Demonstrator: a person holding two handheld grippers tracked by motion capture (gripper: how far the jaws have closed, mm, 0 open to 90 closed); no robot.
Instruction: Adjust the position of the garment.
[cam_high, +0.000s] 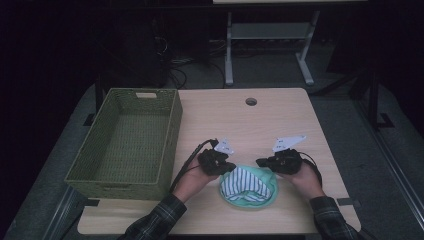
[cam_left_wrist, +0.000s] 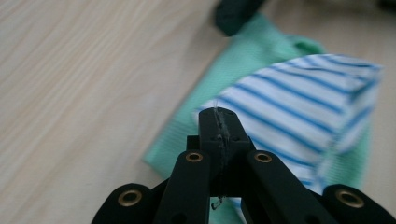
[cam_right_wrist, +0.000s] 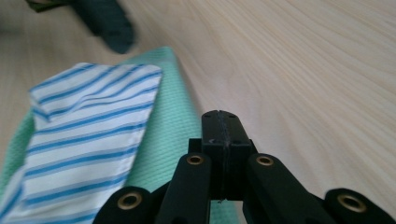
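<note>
On the near part of the wooden surface (cam_high: 280, 115), a green cloth (cam_high: 260, 199) is lying with a blue-striped white cloth (cam_high: 245, 181) folded on top of it. The left claw (cam_high: 229, 166) and the right claw (cam_high: 260, 162) are hovering at its two sides, both clenched with nothing between the jaws. Well to the left, a woven green basket (cam_high: 170, 130) is standing.
</note>
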